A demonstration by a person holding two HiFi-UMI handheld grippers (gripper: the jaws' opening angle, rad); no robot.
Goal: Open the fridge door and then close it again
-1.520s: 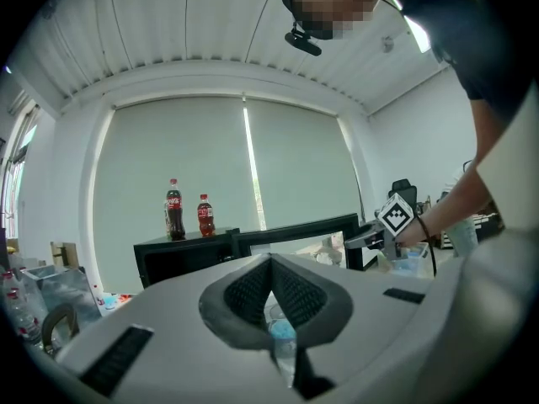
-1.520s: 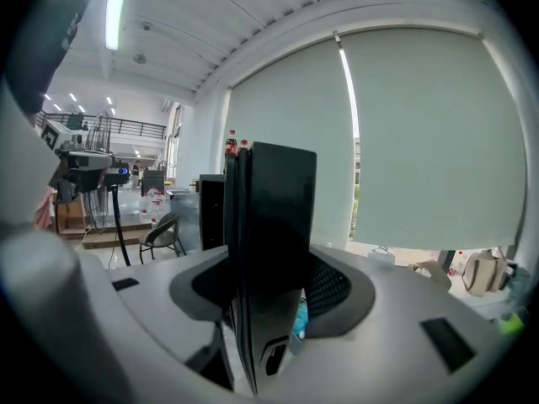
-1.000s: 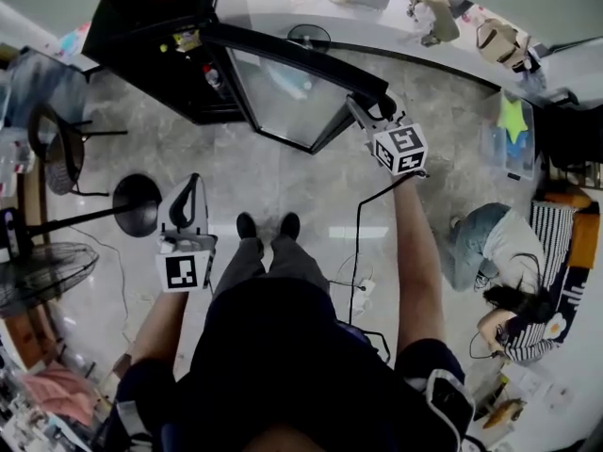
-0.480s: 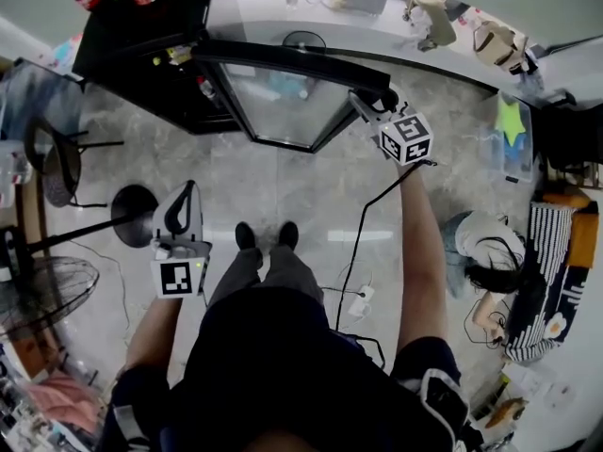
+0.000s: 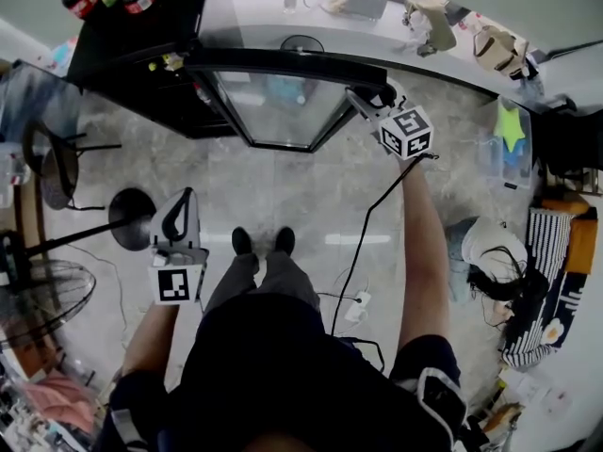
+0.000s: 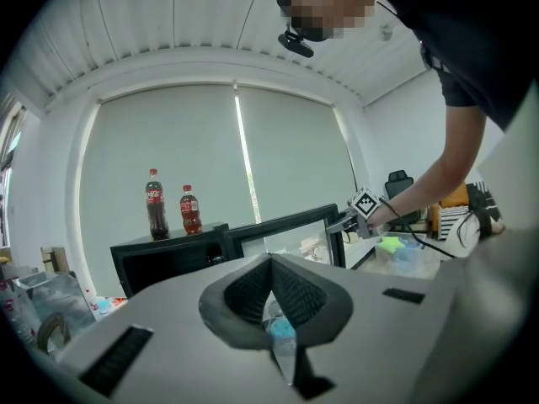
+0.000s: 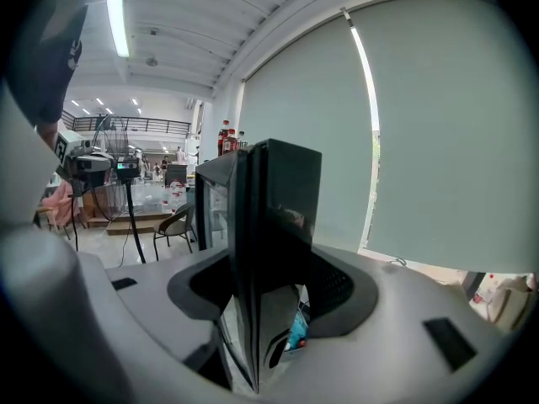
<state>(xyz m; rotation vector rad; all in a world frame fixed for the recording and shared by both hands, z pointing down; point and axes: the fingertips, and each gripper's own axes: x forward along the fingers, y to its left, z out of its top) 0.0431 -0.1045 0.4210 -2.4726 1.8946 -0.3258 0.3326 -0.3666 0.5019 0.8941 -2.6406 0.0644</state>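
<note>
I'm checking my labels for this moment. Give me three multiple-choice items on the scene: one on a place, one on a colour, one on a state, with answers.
1. The cola bottles stand: A on top of the fridge; B inside it; C under it.
2. The frame of the fridge door is: A white; B black; C red.
3. The fridge door is: A shut; B swung open; C off its hinges.
Answers: 1 A, the left gripper view shows them on its top; 2 B, a black rim runs round the glass; 3 B, it angles out from the cabinet.
</note>
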